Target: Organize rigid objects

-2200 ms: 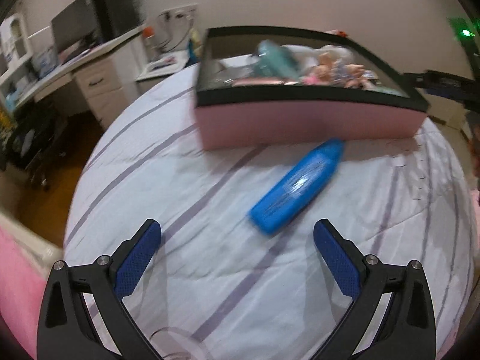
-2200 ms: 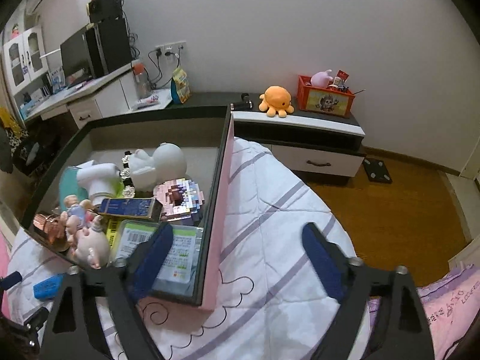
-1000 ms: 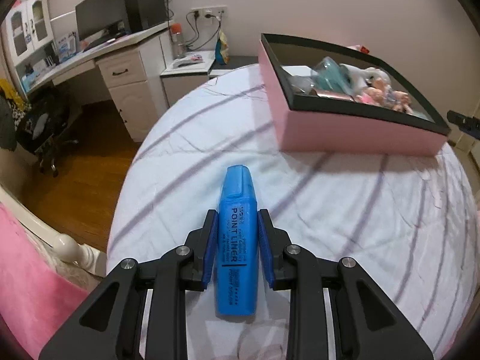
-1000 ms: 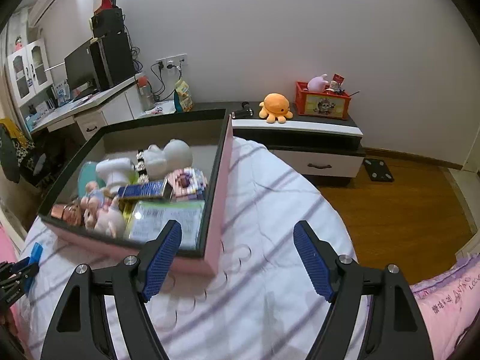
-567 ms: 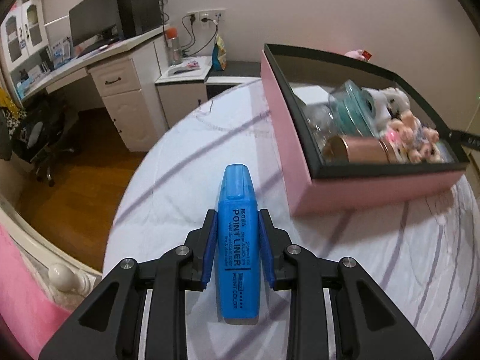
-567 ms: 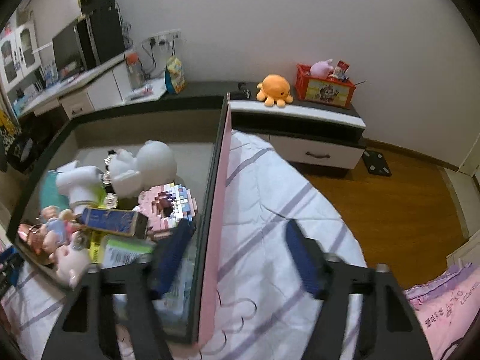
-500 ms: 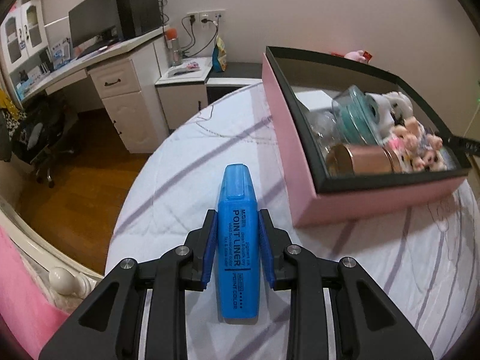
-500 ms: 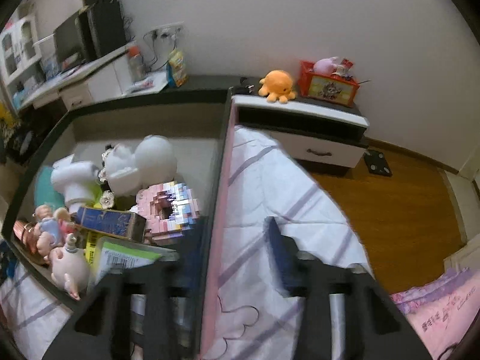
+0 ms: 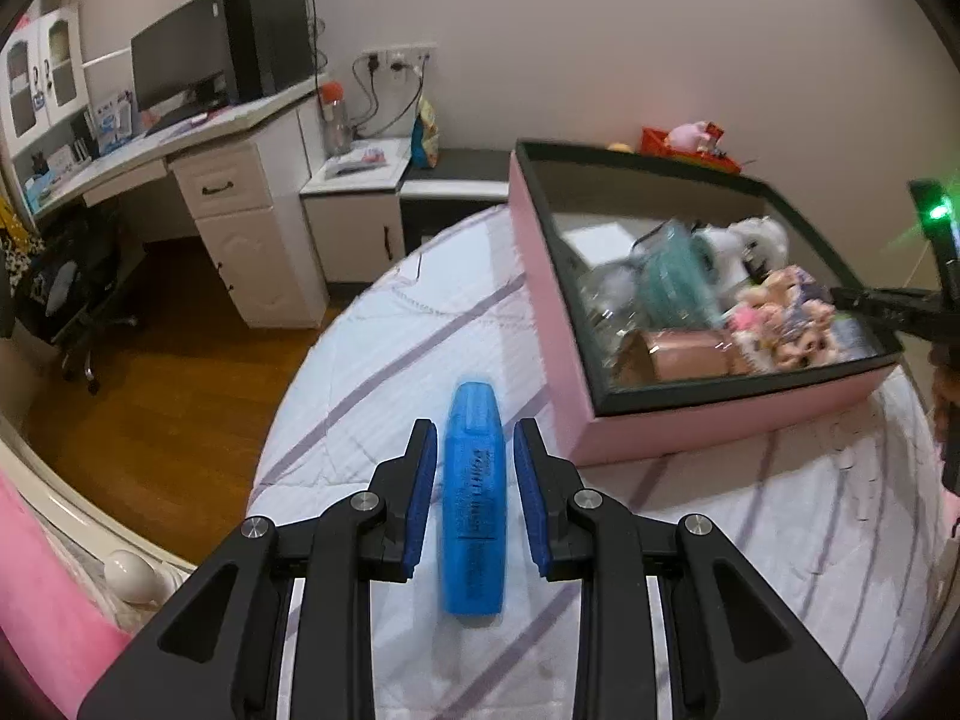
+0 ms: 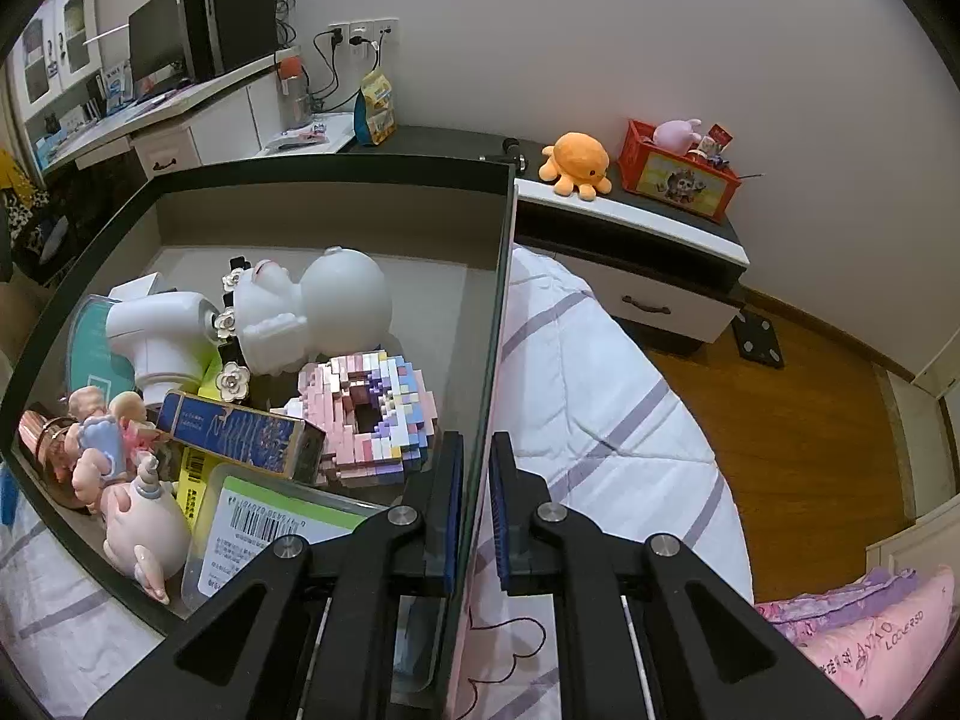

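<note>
Brimming pink box (image 10: 503, 276) (wall in right gripper (image 10: 476, 480)); highlighter (image 9: 473, 498) in left gripper (image 9: 473, 468).

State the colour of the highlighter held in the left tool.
Bright blue highlighter, clearest in the left wrist view.

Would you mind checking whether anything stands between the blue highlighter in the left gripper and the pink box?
Nothing visible does. The blue highlighter sits in the left gripper, and only bare striped bedsheet lies between it and the pink box, whose wall the right gripper clamps.
</note>
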### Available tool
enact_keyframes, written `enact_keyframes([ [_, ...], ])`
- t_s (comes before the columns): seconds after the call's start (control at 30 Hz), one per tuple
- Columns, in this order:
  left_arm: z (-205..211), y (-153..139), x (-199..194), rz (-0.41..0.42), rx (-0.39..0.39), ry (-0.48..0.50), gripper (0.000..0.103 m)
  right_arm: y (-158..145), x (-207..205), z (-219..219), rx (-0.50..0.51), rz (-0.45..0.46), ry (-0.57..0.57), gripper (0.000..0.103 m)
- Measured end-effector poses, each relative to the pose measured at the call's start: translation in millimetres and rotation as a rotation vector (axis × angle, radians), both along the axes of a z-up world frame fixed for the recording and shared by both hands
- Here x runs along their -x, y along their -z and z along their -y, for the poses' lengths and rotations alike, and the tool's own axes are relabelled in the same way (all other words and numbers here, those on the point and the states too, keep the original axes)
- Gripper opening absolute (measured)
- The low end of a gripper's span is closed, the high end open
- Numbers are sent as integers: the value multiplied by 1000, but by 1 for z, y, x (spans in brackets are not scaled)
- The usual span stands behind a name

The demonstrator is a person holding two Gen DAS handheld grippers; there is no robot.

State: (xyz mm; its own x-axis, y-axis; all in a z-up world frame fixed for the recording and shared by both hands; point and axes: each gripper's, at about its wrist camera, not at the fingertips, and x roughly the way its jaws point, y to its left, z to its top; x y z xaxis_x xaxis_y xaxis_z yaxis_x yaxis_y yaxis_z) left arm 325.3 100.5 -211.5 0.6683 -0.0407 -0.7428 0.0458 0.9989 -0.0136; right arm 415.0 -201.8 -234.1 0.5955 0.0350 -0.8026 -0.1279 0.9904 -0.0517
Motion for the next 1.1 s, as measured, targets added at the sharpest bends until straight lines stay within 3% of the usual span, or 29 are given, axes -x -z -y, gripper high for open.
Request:
enact_keyframes([
  [0.33, 9, -8, 9, 1, 9, 22, 25, -4, 4, -3, 2, -16, 4, 8],
  [0.63, 15, -13, 25, 1, 35, 78, 16, -6, 4, -2, -5, -26, 5, 8],
  [0.77, 10, 3, 21, -36, 16, 43, 23, -6, 3, -1, -9, -28, 6, 8],
  [0.8, 9, 8, 20, -41, -2, 26, 27, -6, 2, -1, -9, -28, 6, 8],
  [0.87, 5, 15, 17, -52, -1, 7, 48, -6, 2, -1, -11, -28, 6, 8],
  [0.9, 3, 20, 15, -64, 6, 0, 49, -6, 2, -1, -11, -28, 7, 8],
  [0.97, 4, 31, 8, -94, -30, -9, 47, -6, 2, -1, -5, -28, 5, 8],
  [1.07, 8, 42, 1, -109, -43, 5, 26, -6, 2, -1, -7, -28, 5, 8],
  [1.1, 8, 42, 0, -103, -44, 5, 26, -6, 2, -1, -8, -28, 6, 8],
])
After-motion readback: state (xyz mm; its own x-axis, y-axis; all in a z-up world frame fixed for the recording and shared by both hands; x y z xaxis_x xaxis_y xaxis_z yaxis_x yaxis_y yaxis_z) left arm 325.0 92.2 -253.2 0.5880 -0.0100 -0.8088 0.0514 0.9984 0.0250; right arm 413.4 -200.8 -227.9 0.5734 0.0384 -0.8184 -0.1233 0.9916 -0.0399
